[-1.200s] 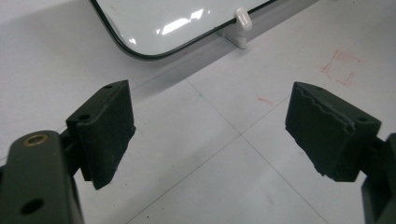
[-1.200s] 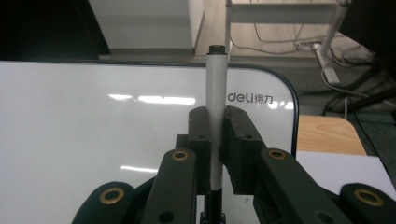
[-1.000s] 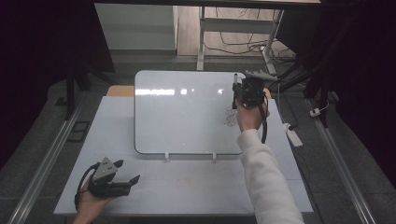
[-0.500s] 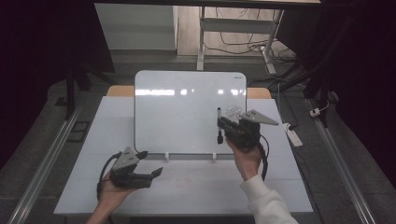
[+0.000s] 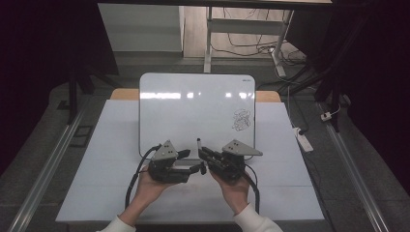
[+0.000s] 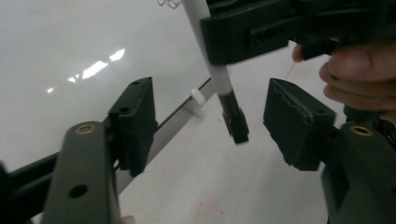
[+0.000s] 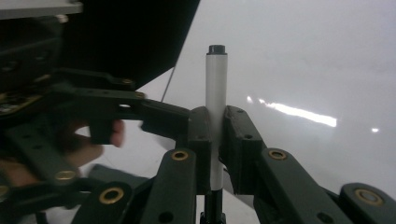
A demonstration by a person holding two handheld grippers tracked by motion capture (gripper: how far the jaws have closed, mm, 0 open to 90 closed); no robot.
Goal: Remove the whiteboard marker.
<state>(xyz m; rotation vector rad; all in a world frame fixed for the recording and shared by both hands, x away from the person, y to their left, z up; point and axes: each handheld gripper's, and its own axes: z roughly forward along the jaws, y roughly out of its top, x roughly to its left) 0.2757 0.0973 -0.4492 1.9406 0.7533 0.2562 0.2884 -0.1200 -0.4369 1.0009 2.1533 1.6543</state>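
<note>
The two grippers nearly meet low in the frame's centre: the marker (image 6: 219,70) hangs between the left gripper (image 5: 193,162)'s fingers. Behind stands the whiteboard (image 5: 193,106); the surface (image 5: 111,145) lies open at left and right.
</note>
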